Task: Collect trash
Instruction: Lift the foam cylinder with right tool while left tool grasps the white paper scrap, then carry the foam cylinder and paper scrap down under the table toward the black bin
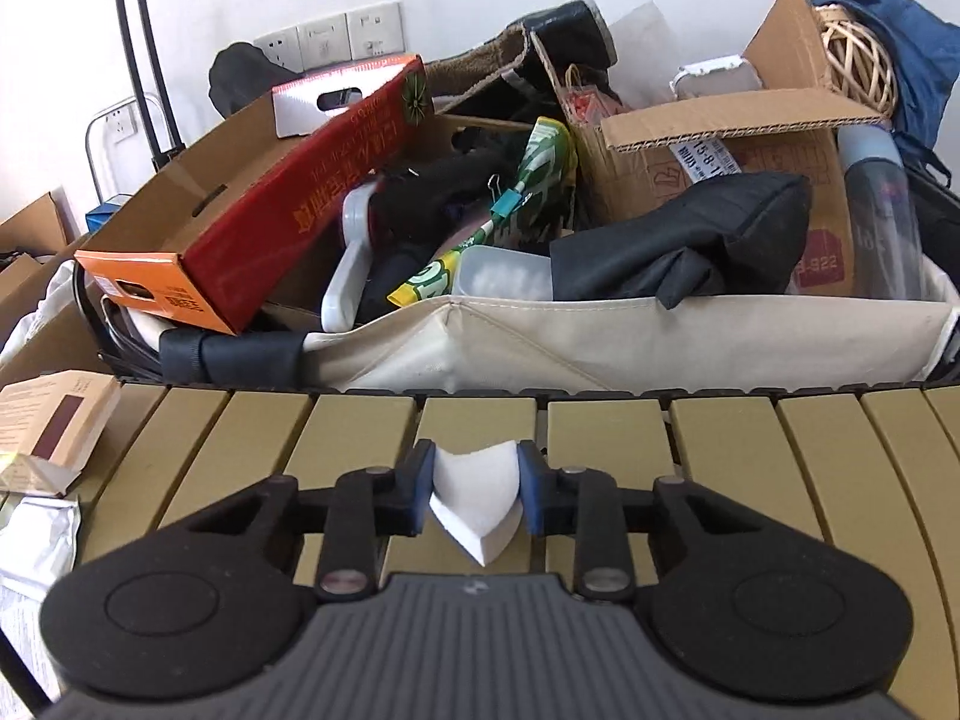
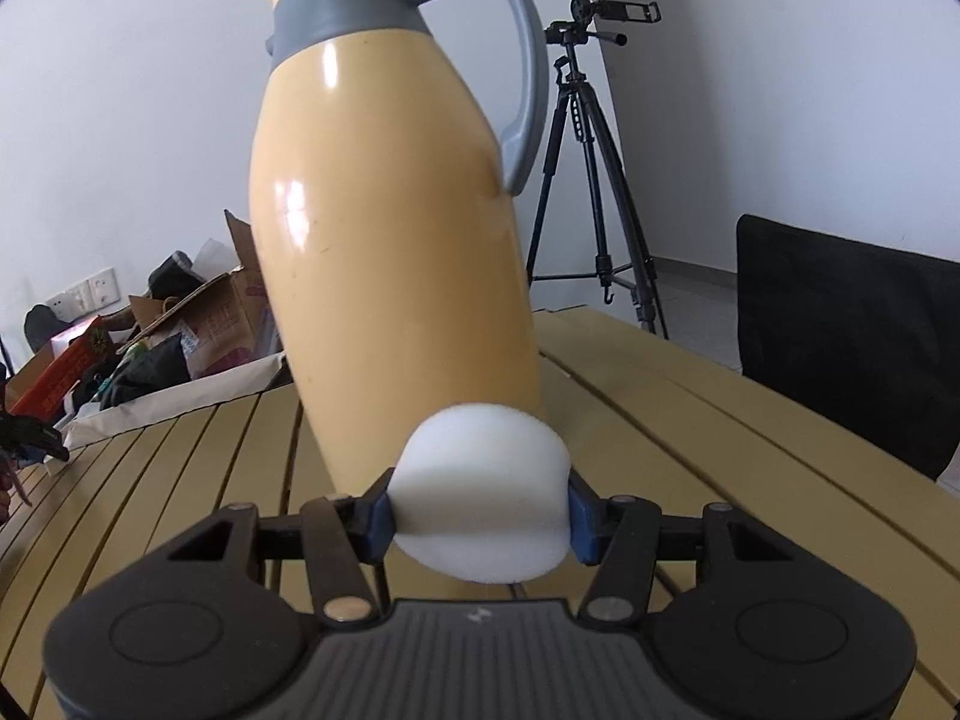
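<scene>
Left wrist view: left gripper (image 1: 475, 495) is clamped tight on a small white scrap (image 1: 475, 495), paper or foam, squeezed between the blue pads (image 1: 423, 489) so it folds into a pointed wedge; the scrap sits just over the slatted table (image 1: 720, 450) and whether its tip touches a slat I cannot tell. Step in hand looks like lifting this scrap off; best to keep the squeeze steady, raise straight up before travelling, and not drag the tip over the slat gaps. Straight ahead of the fingers a beige fabric bin (image 1: 540, 342) butts the table's far edge, crammed with a red carton (image 1: 288, 192), cardboard boxes, dark cloth and a green snack bag (image 1: 528, 180); no trash bin identified. Ahead-left on the table lies a small brown box (image 1: 54, 420). White wall with sockets (image 1: 336, 36) behind. Right wrist view: right gripper (image 2: 480, 516) stands about half open, pads pressing both sides of a rounded white foam piece (image 2: 480, 510), so it is held. Directly ahead, close behind the foam, a tan thermos jug (image 2: 390, 240) with grey handle fills the view; it looks tilted, likely camera angle. Keep this hand clear of the jug when moving. Same yellow slatted table below, cluttered bin far ahead-left, a tripod (image 2: 594, 180) ahead-right on the floor, a black chair back (image 2: 852, 336) at the right.
</scene>
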